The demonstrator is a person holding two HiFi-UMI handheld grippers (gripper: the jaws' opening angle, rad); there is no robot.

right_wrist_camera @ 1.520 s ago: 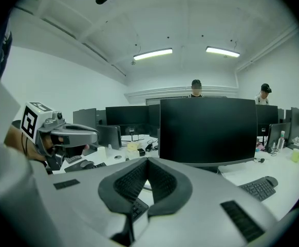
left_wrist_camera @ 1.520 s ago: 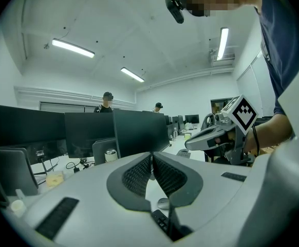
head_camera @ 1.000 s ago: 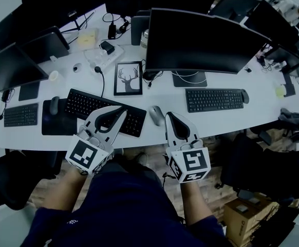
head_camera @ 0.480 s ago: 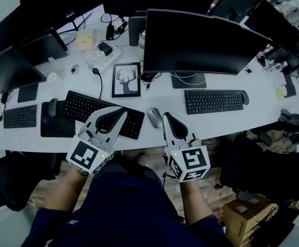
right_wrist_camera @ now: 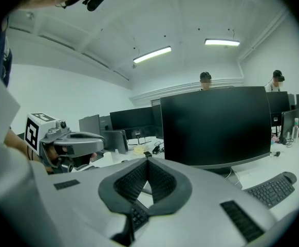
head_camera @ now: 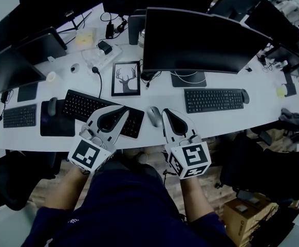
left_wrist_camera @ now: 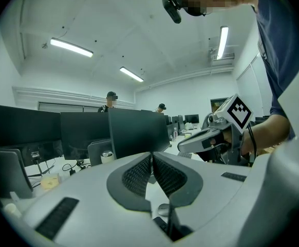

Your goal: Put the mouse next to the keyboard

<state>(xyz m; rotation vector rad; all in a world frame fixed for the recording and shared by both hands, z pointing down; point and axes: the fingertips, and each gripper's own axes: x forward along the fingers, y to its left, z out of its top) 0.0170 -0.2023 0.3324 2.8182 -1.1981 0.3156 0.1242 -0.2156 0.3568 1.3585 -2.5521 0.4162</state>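
A grey mouse [head_camera: 154, 116] lies on the white desk [head_camera: 154, 94], just right of the black keyboard [head_camera: 103, 112]. My left gripper [head_camera: 125, 110] hangs over the keyboard's near right part, jaws shut and empty. My right gripper [head_camera: 165, 110] is just right of the mouse, apart from it, shut on nothing. In the left gripper view the closed tips [left_wrist_camera: 151, 154] meet, and the mouse [left_wrist_camera: 164, 209] shows below them, with the right gripper [left_wrist_camera: 183, 147] beyond. In the right gripper view the tips [right_wrist_camera: 147, 160] are closed over the keyboard [right_wrist_camera: 137, 215].
A large dark monitor [head_camera: 201, 42] stands behind, with a second keyboard [head_camera: 213, 100] to the right. A framed deer picture [head_camera: 127, 78] sits behind the keyboard. Another mouse [head_camera: 52, 106] on a dark pad and a small keyboard [head_camera: 20, 115] lie at left. The desk edge runs under both grippers.
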